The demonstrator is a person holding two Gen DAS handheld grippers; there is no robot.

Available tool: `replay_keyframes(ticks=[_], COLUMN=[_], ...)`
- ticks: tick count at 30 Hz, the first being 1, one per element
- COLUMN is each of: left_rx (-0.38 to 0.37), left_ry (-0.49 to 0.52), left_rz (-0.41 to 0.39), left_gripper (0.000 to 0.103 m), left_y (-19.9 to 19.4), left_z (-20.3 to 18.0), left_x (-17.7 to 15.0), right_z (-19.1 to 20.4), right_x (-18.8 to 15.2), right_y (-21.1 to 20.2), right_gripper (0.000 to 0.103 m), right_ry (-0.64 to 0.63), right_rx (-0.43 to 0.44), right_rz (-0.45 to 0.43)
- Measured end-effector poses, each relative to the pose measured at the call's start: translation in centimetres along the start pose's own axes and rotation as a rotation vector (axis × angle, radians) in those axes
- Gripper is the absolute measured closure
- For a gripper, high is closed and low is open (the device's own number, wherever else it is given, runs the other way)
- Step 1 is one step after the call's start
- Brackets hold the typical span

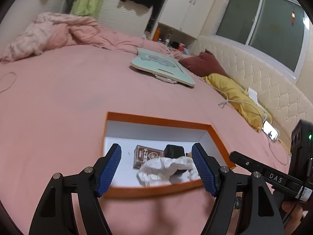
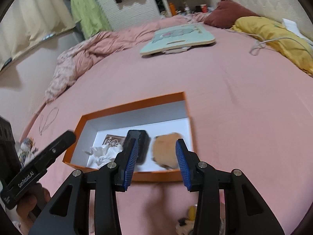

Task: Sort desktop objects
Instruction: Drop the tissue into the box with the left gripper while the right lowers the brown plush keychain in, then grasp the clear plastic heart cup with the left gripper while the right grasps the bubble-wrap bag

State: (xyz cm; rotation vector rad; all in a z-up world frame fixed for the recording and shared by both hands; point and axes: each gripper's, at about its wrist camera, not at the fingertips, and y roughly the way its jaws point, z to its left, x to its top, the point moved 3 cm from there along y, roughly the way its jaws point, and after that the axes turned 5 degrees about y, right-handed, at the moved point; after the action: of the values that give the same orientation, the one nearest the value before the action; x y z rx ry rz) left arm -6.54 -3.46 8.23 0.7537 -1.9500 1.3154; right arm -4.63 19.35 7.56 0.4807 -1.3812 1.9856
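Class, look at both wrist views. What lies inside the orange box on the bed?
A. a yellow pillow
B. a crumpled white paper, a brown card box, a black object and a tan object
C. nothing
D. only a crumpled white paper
B: inside the orange box lie crumpled white paper, a brown card box, a black object and a tan object.

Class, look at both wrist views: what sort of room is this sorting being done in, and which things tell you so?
Most likely a bedroom. The orange box sits on a pink bed sheet, with a rumpled quilt, pillows against a padded headboard, and a wardrobe behind.
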Motion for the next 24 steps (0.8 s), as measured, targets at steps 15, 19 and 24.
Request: replay_keyframes(ticks=[15, 19, 24], left_rx=[0.011, 0.103, 0.197], left_ry=[-0.154, -0.075, 0.002], left_rz=[0.261, 0.416, 0.524], left_gripper=[0.025, 0.025, 0.033], left_y=[-3.8, -2.1, -0.6], left_z=[0.3, -1.3, -1.9], left_x=[-7.1, -10.0, -12.3], right_z=[-0.5, 2.2, 3.5], right_x=[-8.7, -11.0, -12.1], right_y=[-5.0, -4.8, -4.3], right_gripper=[0.061, 0.061, 0.062], right_ry=[0.041, -0.088, -0.151], right_rx=[0.071, 0.127, 0.143], right_rz=[0.163, 0.205, 0.228])
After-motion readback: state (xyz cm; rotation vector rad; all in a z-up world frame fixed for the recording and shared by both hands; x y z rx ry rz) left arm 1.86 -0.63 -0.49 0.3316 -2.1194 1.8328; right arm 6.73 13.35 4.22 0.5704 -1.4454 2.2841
